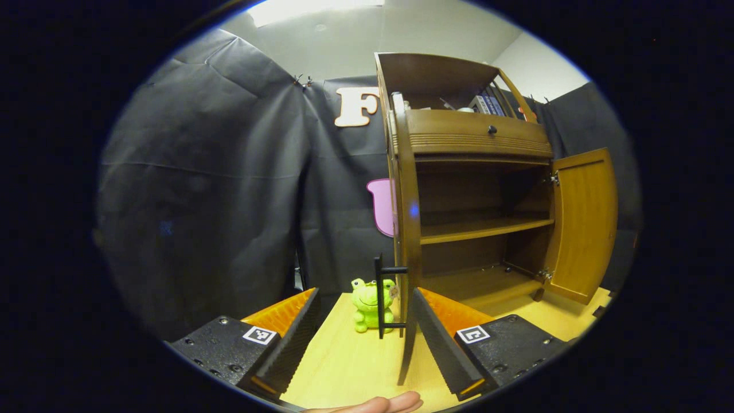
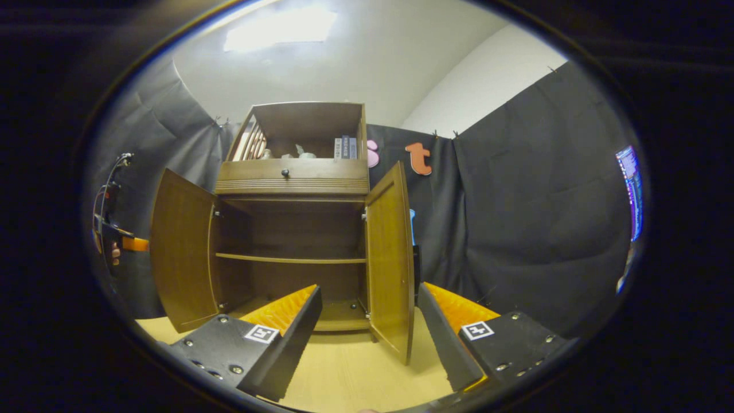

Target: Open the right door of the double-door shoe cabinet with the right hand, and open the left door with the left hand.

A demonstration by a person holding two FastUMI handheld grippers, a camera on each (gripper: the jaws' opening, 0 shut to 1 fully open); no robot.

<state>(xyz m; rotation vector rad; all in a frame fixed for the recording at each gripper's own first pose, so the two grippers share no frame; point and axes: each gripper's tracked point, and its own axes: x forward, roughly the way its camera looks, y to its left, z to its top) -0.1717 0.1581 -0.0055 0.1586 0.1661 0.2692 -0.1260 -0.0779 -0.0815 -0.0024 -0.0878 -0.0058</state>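
On the pale wooden worktop (image 2: pixel 350 373), a brown double-door shoe cabinet (image 2: pixel 292 241), both doors swung out, interior shelf (image 2: pixel 289 259) bare and exposed. Above the doors, a drawer with a small dark knob (image 2: pixel 285 172); on top, an open cubby with books (image 2: pixel 346 147) and small items too blurred to tell.

In the left gripper view, left tool (image 1: pixel 365 335) with fingers spread apart, clamped on nothing. Between them, edge-on, the left door (image 1: pixel 408 229), its black bar handle (image 1: pixel 379 295) just left of the door's edge and close to the gap, touching neither finger as far as can be told. Behind the handle, a green frog toy (image 1: pixel 370 305) sitting upright on the worktop. Farther right, the right door (image 1: pixel 584 223) wide open on its hinges. At the bottom edge, a fingertip of a hand (image 1: pixel 378 404).

In the right gripper view, right tool (image 2: pixel 368 338) likewise spread apart, gripping nothing. Free edge of the right door (image 2: pixel 390 258) standing between its fingers, apart from both. At far left, beyond the open left door (image 2: pixel 180 249), the other tool (image 2: pixel 117 241) and a hand holding it, partly hidden.
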